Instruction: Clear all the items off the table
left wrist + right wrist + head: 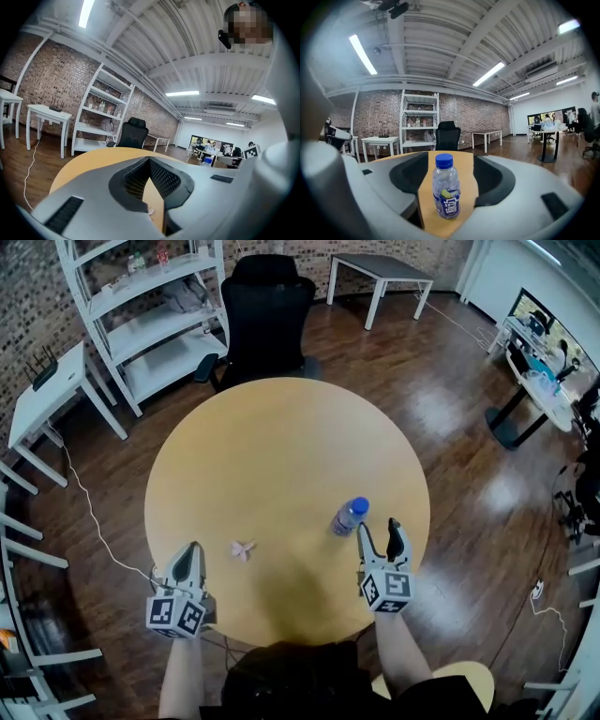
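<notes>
Fingers (493, 183) flanking clear cylindrical plastic bottle (445, 191)

The surface (281, 456) is a round top in a light, yellowish wood tone, standing on a dark plank floor (450, 427). Two things lie directly on it, both in the half nearest the person. A small clear plastic bottle (349, 517) with a blue cap and a blue label stands upright toward the right side, some way in from the rim. To its left, apart from it and a little closer to the near edge, a small pale pink thing (243, 549) lies flat on the wood; it is too small to tell what it is. A soft shadow falls across the near edge.
</notes>
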A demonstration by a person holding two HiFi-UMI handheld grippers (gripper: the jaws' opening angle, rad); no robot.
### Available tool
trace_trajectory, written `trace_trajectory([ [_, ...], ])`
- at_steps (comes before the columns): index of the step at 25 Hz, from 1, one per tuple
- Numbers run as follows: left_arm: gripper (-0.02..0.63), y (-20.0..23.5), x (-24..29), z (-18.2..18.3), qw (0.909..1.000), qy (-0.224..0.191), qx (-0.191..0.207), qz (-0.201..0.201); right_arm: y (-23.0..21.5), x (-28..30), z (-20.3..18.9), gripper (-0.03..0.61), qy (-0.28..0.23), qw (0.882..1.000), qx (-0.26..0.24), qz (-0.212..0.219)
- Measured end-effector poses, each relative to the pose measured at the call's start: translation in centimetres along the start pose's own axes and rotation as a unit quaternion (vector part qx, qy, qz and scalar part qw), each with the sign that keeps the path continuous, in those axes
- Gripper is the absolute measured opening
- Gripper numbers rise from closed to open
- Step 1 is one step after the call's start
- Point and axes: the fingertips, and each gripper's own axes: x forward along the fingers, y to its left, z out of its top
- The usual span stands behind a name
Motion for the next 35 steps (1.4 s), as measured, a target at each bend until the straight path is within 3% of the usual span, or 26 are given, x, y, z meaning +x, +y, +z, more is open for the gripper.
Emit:
trace_trajectory([
  [2,0.000,-0.2,-0.3,0.6,0.9999,-0.009,0.002,-0.012,-0.1,-1.9,1.3,0.227,-0.023,1.000,0.007,-0.011],
  [9,0.000,-1.2,-2.0,2.5,0.9982,-0.040,0.014,-0.041,0.1,-6.5,3.1,0.186,-0.060,0.998,0.011,-0.034],
  [14,0.000,-1.8,-2.6,2.5,0.9970,-0.047,0.019,-0.058,1.0,-7.8,3.5,0.005,-0.058,0.997,-0.012,-0.044],
  [21,0.000,-3.5,-2.5,2.3,0.9945,-0.058,0.025,-0.083,2.7,-8.3,4.1,0.002,-0.070,0.997,0.015,-0.002],
  [30,0.000,-3.2,-2.2,2.5,0.9938,-0.063,0.019,-0.090,3.7,-8.0,4.8,0.002,-0.069,0.998,0.012,0.006],
  [35,0.000,-2.4,-2.3,2.2,0.9947,-0.061,0.014,-0.082,4.8,-7.7,4.9,0.002,-0.065,0.997,-0.032,0.011],
])
